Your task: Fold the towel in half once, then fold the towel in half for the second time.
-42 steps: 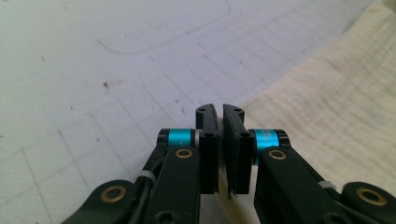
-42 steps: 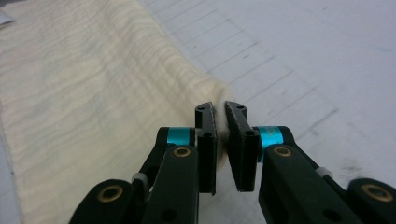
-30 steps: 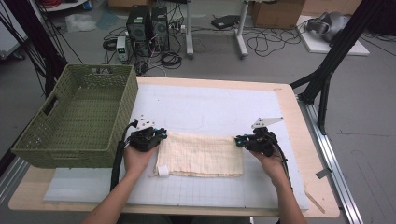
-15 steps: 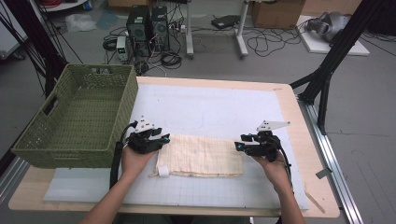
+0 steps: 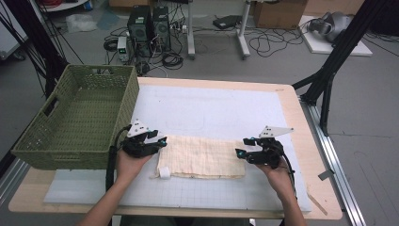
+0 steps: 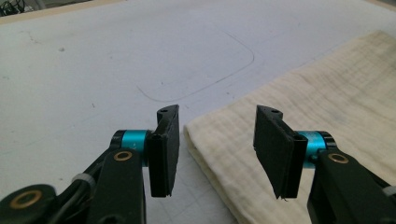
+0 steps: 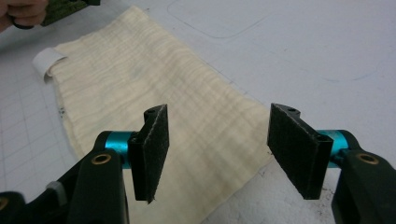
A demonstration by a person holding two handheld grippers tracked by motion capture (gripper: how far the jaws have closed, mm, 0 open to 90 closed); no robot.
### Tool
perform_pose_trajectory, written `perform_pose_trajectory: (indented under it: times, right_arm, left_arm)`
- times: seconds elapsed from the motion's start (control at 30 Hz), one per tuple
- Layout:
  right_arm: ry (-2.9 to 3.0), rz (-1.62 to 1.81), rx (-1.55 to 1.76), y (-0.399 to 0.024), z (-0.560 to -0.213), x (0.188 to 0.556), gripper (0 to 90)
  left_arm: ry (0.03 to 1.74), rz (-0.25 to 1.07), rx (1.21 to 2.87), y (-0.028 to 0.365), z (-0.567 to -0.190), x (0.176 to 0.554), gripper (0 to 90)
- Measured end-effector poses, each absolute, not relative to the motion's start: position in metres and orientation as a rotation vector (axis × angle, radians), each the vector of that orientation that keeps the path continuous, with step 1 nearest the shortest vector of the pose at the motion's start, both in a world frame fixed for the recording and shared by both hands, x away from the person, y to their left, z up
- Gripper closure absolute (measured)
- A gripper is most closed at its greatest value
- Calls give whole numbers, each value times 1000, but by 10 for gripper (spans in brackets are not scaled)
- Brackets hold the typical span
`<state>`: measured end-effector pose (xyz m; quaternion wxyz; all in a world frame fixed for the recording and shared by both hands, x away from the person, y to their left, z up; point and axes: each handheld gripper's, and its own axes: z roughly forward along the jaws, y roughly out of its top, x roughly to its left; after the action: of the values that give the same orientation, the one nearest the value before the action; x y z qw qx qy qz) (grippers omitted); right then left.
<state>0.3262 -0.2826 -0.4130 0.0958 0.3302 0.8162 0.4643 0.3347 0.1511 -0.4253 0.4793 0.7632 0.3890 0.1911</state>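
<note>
The folded cloth (image 5: 201,157) lies flat on the white mat (image 5: 211,113) near the front of the counter (image 5: 287,101), with the left claw (image 5: 160,141) at its left end and the right claw (image 5: 241,147) at its right end; both have just been opening, and their jaws now stand apart with nothing pinched, the cloth edge only lying below the gaps. If either claw is drawn away low, a pad could snag the loose top layer and drag the fold open or skew the cloth. Near its left corner the small white tag (image 5: 164,172) sticks out and could catch too, and the green basket (image 5: 80,122) stands just beside the left hand (image 5: 128,165), close enough to be knocked.
</note>
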Motion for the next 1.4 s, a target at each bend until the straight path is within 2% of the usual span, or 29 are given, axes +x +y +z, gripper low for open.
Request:
perform_pose_trajectory:
  times: [0.7, 1.13, 1.3, 1.4]
  right_arm:
    - [2391, 1411, 949, -275, -410, 327, 351]
    - [2428, 1420, 952, -274, -409, 333, 341]
    - [2444, 1383, 957, -272, -402, 343, 347]
    - [2451, 1360, 967, -271, -404, 349, 386]
  left_arm:
    - [948, 448, 1860, 147, -423, 335, 502]
    - [911, 442, 1891, 141, -412, 340, 540]
    - [897, 468, 1883, 136, -403, 347, 550]
    - [918, 447, 1909, 133, -407, 352, 576]
